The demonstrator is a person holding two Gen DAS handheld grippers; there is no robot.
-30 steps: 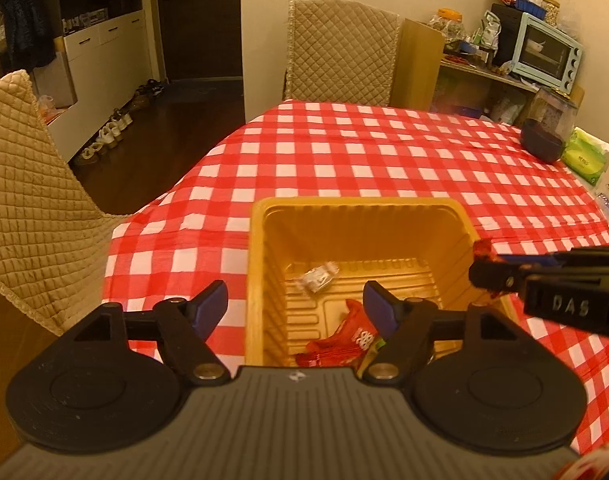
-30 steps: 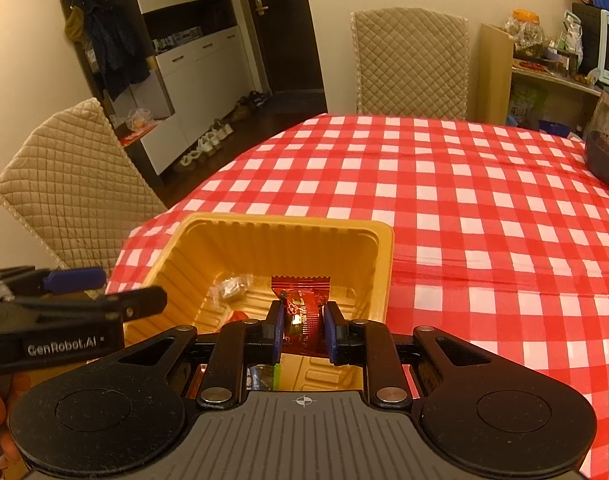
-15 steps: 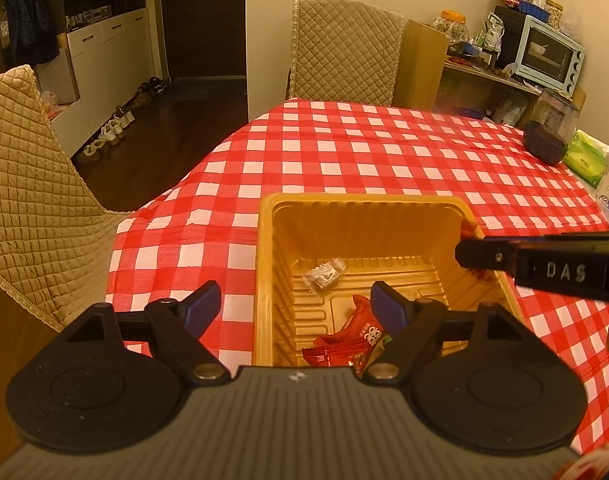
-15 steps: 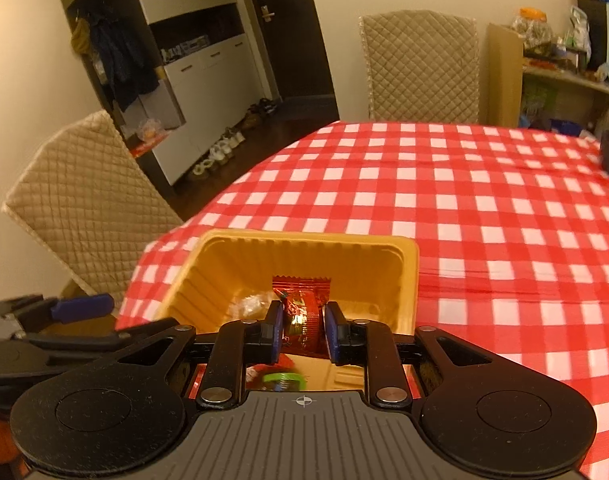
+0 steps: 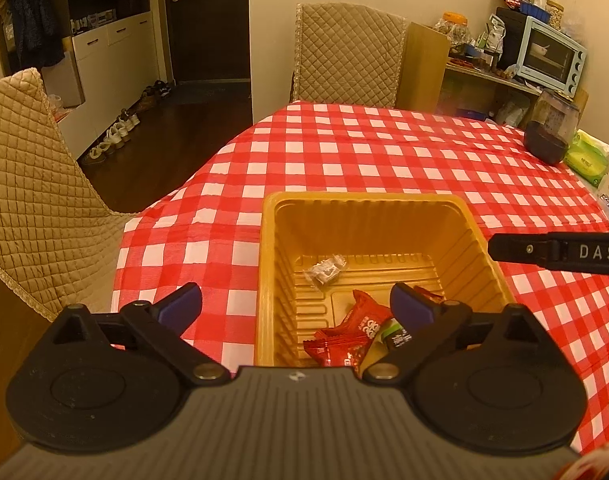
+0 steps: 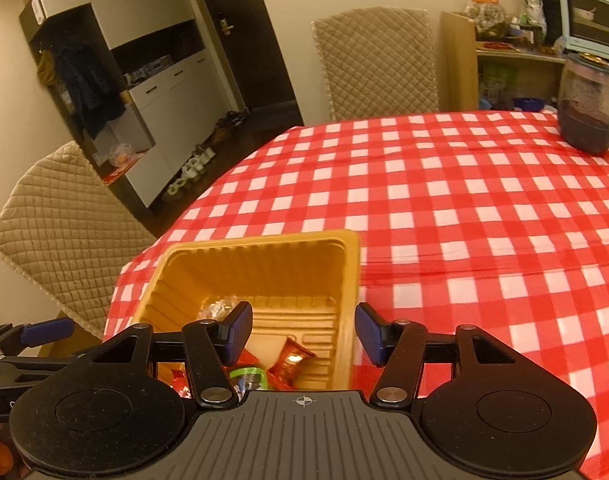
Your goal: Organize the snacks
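Released red snack [image 6: 290,362] below right hand-held gripper [image 6: 302,332]

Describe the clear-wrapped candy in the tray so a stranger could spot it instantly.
On the red-checked tablecloth sits a yellow plastic tray. The clear-wrapped candy lies alone on the tray's ribbed floor near the far wall. It is the only see-through, silvery piece; the other snacks are red packets heaped at the near end.

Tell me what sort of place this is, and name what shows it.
Most likely the dining area of a home. A table in a red checked tablecloth has quilted-cover chairs around it, a small countertop oven sits on a cluttered shelf, and shoes line the floor near a door.
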